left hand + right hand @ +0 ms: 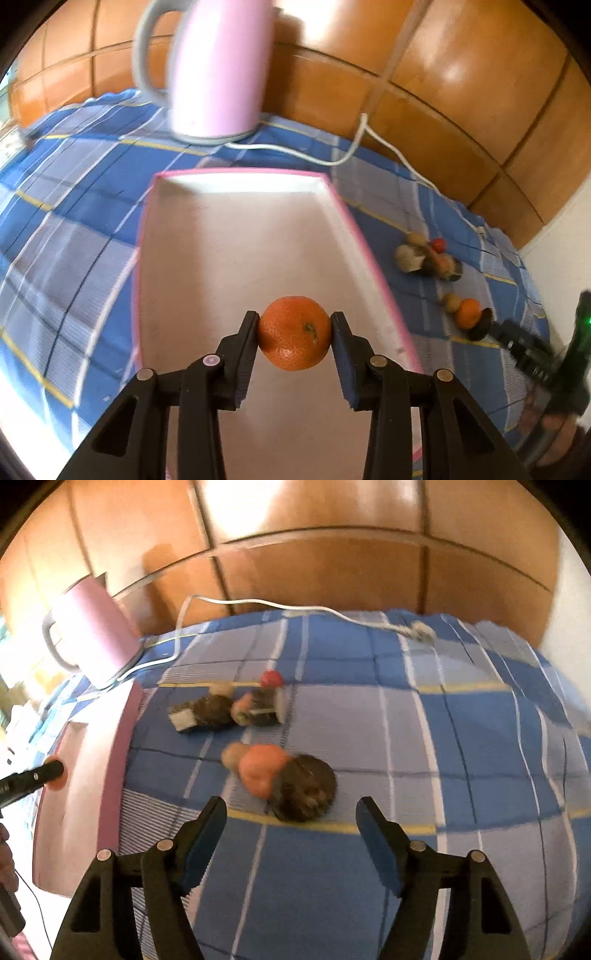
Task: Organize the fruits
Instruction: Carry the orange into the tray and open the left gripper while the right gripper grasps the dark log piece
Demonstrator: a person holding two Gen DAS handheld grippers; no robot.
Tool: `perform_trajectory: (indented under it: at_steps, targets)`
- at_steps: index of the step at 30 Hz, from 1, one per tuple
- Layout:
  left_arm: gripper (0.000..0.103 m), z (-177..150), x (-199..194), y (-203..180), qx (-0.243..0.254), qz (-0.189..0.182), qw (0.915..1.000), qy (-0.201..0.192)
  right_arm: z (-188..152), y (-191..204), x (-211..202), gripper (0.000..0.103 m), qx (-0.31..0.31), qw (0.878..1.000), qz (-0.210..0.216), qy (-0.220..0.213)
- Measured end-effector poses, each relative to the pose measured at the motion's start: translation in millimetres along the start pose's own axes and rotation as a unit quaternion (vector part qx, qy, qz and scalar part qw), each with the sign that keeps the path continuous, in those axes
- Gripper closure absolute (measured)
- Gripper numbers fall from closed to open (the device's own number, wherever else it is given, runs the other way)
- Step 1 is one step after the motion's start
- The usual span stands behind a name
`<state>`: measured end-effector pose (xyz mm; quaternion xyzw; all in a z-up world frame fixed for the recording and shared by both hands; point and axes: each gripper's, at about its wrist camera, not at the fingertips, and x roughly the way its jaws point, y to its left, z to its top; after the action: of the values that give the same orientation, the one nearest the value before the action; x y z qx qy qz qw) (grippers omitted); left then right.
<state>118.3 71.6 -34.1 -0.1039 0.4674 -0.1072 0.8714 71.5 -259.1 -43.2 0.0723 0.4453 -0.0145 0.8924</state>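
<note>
Black left gripper [294, 334] has its jaws clamped on one round orange mandarin [294, 332], held over the bare white floor of the single shallow pink-rimmed tray [354, 221], which holds nothing else. Right gripper [291, 830] hangs with jaws wide apart and empty, just short of a dark brown round fruit [306, 794] touching a second orange fruit [260, 770] on the blue checked cloth [461, 738]. One pink kettle [221, 70] stands behind.

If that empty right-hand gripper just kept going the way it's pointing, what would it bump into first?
Most likely the dark round fruit lying just ahead of the right gripper on the blue checked cloth, touching an orange fruit. Nothing lies between its open jaws yet; blur makes depth uncertain.
</note>
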Motion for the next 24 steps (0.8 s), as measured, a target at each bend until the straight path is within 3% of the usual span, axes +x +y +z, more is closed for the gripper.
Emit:
perform_trajectory:
  at_steps: [4, 10, 17, 19, 22, 24]
  targets:
    - [0.064, -10, -6, 15, -0.011, 0.015, 0.9998, -0.011, 17, 16, 7, 0.029, -0.05, 0.999, -0.001, -0.003]
    - [0.064, -11, -11, 26, -0.026, 0.019, 0.9991, -0.025, 52, 14, 37, 0.046, -0.005, 1.0, 0.007, 0.018]
    - [0.064, 16, -6, 35, -0.039, 0.051, 0.997, -0.044, 71, 11, 75, 0.056, 0.035, 0.998, 0.011, 0.054]
    - [0.063, 28, 0, 35, -0.036, 0.066, 0.9957, -0.054, 73, 13, 81, 0.07, 0.028, 0.998, 0.01, 0.06]
    - [0.062, 41, 9, 37, -0.043, 0.096, 0.9927, -0.06, 74, 16, 87, 0.078, 0.018, 0.998, 0.011, 0.062]
    - [0.055, 47, 12, 37, -0.043, 0.11, 0.9907, -0.067, 74, 20, 88, 0.078, 0.005, 0.998, 0.006, 0.061]
